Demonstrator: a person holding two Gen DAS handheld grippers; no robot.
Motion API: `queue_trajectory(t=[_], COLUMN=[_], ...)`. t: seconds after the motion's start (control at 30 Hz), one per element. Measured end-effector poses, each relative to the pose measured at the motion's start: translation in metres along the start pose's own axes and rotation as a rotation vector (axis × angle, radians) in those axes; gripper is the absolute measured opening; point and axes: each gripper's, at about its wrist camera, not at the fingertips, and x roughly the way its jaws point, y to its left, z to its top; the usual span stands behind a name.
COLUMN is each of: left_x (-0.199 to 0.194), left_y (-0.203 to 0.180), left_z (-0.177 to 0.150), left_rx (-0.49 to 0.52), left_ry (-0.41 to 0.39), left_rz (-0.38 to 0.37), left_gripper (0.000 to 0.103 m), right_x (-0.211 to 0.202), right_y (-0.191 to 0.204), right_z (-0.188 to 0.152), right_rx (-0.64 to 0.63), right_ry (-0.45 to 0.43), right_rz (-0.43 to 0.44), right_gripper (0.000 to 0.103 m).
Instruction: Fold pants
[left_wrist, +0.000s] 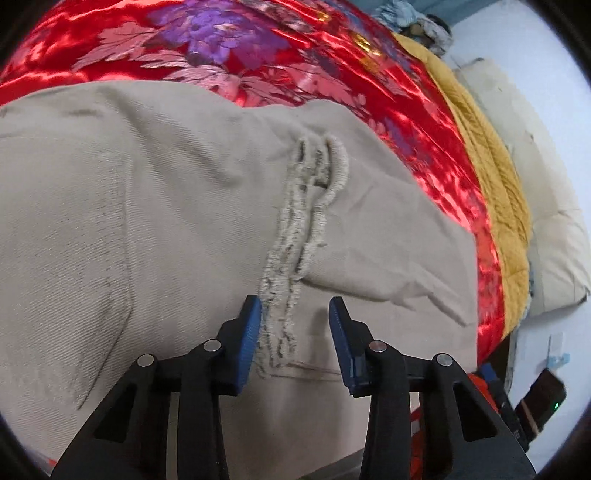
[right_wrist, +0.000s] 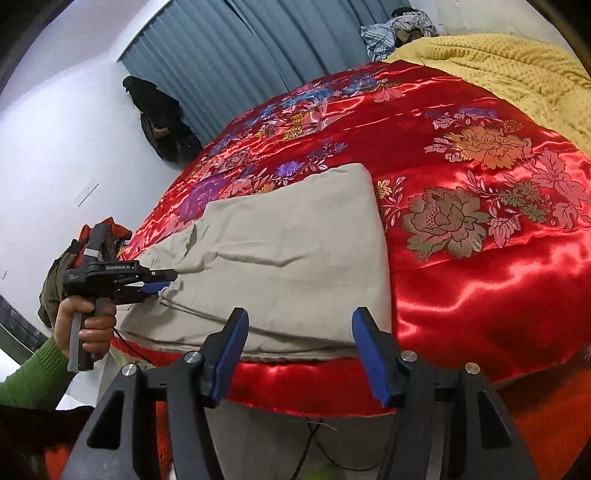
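Note:
Beige pants (left_wrist: 147, 221) lie folded on a red satin quilt (left_wrist: 332, 74). Their frayed hems (left_wrist: 291, 236) run between the fingertips of my left gripper (left_wrist: 294, 301), whose blue pads stand apart with cloth under the gap; the left pad (left_wrist: 249, 332) touches the fray. In the right wrist view the pants (right_wrist: 288, 251) form a thick rectangle, and the left gripper (right_wrist: 162, 282), held by a hand (right_wrist: 88, 321) in a green sleeve, sits at their left corner. My right gripper (right_wrist: 298, 314) is open over the near folded edge, gripping nothing.
The quilt (right_wrist: 480, 295) covers the bed, with a yellow blanket (right_wrist: 517, 66) at the far right. Blue curtains (right_wrist: 240, 55) and a black bag (right_wrist: 162, 118) stand by the white wall. Clothes (right_wrist: 55, 280) are piled at the left. A dark device (left_wrist: 546, 402) lies on the floor.

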Motion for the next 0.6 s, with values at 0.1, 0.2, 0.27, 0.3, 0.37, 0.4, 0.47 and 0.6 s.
queue_trajectory(t=[0.1, 0.2, 0.27, 0.3, 0.37, 0.4, 0.47, 0.6], left_x=[0.000, 0.013, 0.014, 0.010, -0.005, -0.018, -0.034, -0.034], left_y=[-0.002, -0.019, -0.025, -0.027, -0.029, -0.031, -0.029, -0.021], left_z=[-0.003, -0.003, -0.006, -0.007, -0.010, -0.013, -0.017, -0.018], left_rx=[-0.017, 0.066, 0.103, 0.101, 0.102, 0.091, 0.076, 0.074], left_ry=[-0.006, 0.007, 0.003, -0.008, -0.031, -0.045, -0.050, -0.032], left_rz=[0.012, 0.116, 0.159, 0.154, 0.108, 0.046, -0.036, -0.030], left_gripper=[0.044, 0.029, 0.005, 0.004, 0.003, 0.003, 0.003, 0.003], right_x=[-0.006, -0.010, -0.012, -0.014, -0.014, -0.011, 0.001, 0.023], right_y=[-0.004, -0.006, -0.007, -0.007, -0.002, 0.002, 0.009, 0.019], right_z=[-0.001, -0.002, -0.001, -0.001, -0.001, -0.002, -0.008, -0.013], right_rx=[0.016, 0.028, 0.030, 0.024, -0.023, -0.058, -0.116, -0.199], right_ry=[-0.023, -0.040, -0.049, -0.054, -0.037, -0.010, 0.062, 0.138], right_rz=[-0.003, -0.007, -0.019, -0.044, -0.151, -0.210, -0.266, -0.280], right_gripper=[0.059, 0.059, 0.059, 0.059, 0.059, 0.059, 0.063, 0.063])
